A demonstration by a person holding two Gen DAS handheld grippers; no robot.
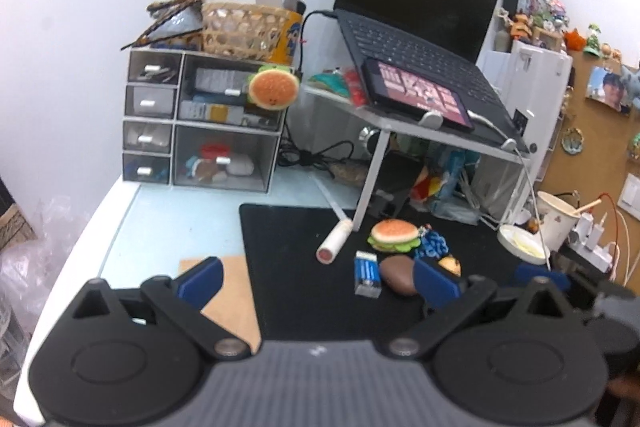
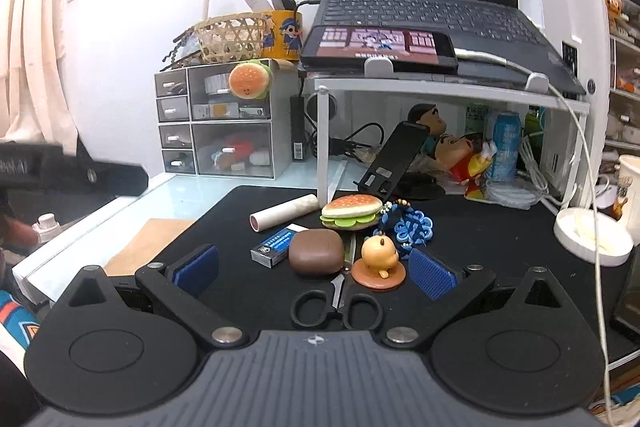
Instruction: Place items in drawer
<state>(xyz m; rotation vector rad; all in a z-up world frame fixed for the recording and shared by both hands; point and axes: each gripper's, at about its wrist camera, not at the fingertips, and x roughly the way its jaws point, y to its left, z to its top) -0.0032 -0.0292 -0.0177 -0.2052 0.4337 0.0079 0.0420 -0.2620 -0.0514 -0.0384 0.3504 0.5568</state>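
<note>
A grey drawer unit [image 1: 200,123] [image 2: 224,123] stands at the back left of the desk, all drawers closed. On the black mat [image 2: 240,227] lie a toy burger [image 2: 351,211] [image 1: 394,235], a brown oval case [image 2: 316,253] [image 1: 398,275], a blue box [image 2: 278,245] [image 1: 367,273], a white tube [image 2: 284,215] [image 1: 335,241], a blue knot charm [image 2: 412,229], an orange figurine [image 2: 378,261] and black scissors [image 2: 336,301]. My left gripper [image 1: 318,281] is open and empty above the mat. My right gripper [image 2: 314,271] is open and empty, its jaws either side of the case and figurine.
A laptop [image 1: 416,39] with a phone [image 2: 380,45] sits on a white stand [image 2: 440,91] over the mat's back. A burger plush [image 1: 274,89] hangs on the drawer unit. A white cup [image 1: 554,219] and lid [image 2: 592,233] stand at right. A cable [image 2: 592,187] hangs down.
</note>
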